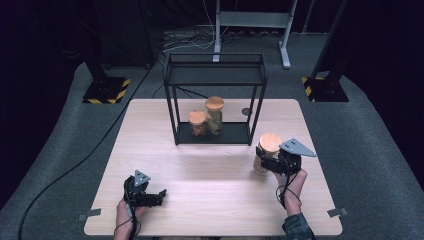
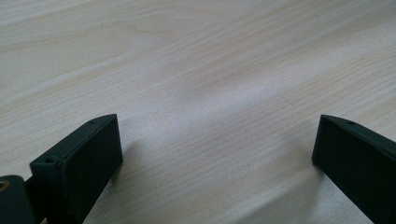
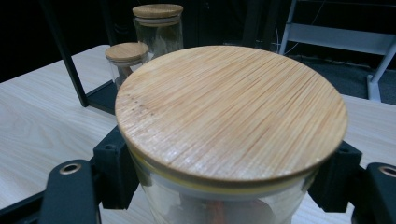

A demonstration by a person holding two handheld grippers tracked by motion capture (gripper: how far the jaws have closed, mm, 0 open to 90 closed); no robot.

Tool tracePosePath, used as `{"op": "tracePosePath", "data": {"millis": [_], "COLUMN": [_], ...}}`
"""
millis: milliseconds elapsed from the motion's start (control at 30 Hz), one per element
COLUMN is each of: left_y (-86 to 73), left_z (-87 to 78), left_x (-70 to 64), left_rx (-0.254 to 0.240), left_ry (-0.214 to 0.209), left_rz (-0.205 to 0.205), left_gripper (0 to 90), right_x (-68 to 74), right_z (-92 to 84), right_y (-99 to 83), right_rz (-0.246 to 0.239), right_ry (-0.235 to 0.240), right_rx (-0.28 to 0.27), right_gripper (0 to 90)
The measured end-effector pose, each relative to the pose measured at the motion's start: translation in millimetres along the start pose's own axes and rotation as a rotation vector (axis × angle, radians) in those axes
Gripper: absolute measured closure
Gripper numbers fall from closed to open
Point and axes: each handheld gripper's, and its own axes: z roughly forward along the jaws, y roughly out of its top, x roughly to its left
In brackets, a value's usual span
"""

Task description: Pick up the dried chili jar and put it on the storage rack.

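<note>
Glass of the jar we hold is cut off low in the right gripper view, its contents unclear; our right tool clamps it below the bamboo lid, upright above the surface. Our left tool rests agape, empty. Beyond, two jars stand in the rack.

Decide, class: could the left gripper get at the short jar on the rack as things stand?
Probably yes: the left gripper is open and empty, bare table lies ahead, and the short jar stands at the rack's open front.
</note>
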Motion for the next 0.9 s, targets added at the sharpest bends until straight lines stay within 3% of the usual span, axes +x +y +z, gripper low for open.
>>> {"op": "tracePosePath", "data": {"millis": [900], "left_y": [0.0], "left_z": [0.0], "left_x": [0.0], "left_rx": [0.000], "left_ry": [0.000], "left_rz": [-0.001], "left_gripper": [1.2], "right_x": [7.7], "right_z": [12.7], "right_y": [14.7], "right_rz": [-0.020], "right_ry": [0.023], "right_rx": [-0.017], "right_gripper": [24.0]}}
